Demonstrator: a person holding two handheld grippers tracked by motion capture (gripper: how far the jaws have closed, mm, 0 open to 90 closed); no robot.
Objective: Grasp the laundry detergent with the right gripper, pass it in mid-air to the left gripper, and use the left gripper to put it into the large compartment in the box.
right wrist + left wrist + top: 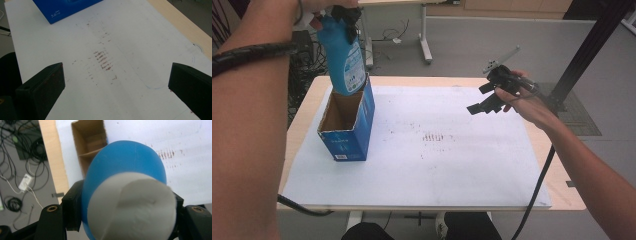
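White board (pixel 452 170), cardboard box (pixel 347 125), rounded blue bottle (pixel 343 55)

Lab or office: bare desks (pixel 422 30), loose floor cables (pixel 22 170), black camera stand (pixel 592 45).

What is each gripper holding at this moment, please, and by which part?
The left gripper grips the blue bottle just below its white cap; the right gripper holds nothing.

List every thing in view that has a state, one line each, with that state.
blue bottle: upright, white cap on, held near the top, base at the box's open top.
blue box: standing on the white mat, top open, cardboard inside showing.
left gripper: shut on the blue bottle.
right gripper: open, holding nothing, above the white mat.
white mat: flat, brown marks mid-sheet.
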